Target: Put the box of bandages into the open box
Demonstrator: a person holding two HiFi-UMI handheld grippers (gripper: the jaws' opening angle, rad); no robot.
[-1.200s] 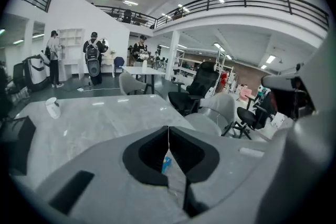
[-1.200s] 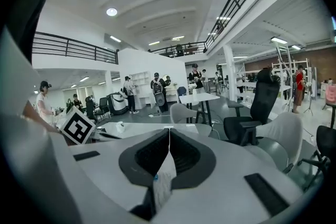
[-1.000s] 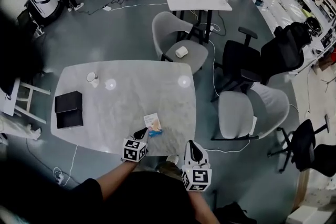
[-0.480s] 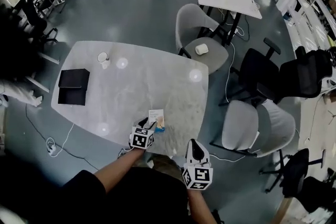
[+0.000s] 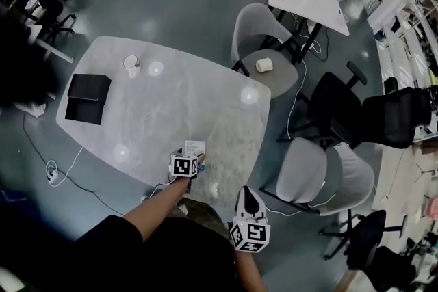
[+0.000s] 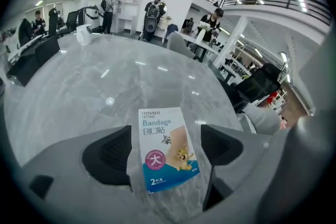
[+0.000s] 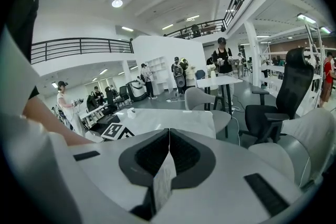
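Black open box (image 5: 87,98) at far left of table (image 5: 171,102), contents not discernible. Bandage box (image 6: 164,139) flat near table's near edge, long axis pointing far, between opening jaws of left gripper (image 5: 189,158), pads not touching. Right gripper (image 7: 169,155) off table, pressed together. Cup (image 5: 130,63) just beyond open box; chairs (image 5: 263,61) at right.

A small rectangular cardboard bandage box (image 5: 194,146) lay flat on the grey marble-topped table (image 5: 171,99), close to its near edge, between the opening jaws of the left gripper (image 6: 167,150) and clear of both pads. Far off at the table's left end sat the flat black open box (image 5: 89,87), with a white cup (image 5: 131,63) just behind it. The right gripper (image 5: 248,198) hung off the table, nearer the person and to the right, a thin white slip (image 7: 164,181) between its jaws. Behind the table's far right corner stood a grey shell chair (image 5: 253,24).
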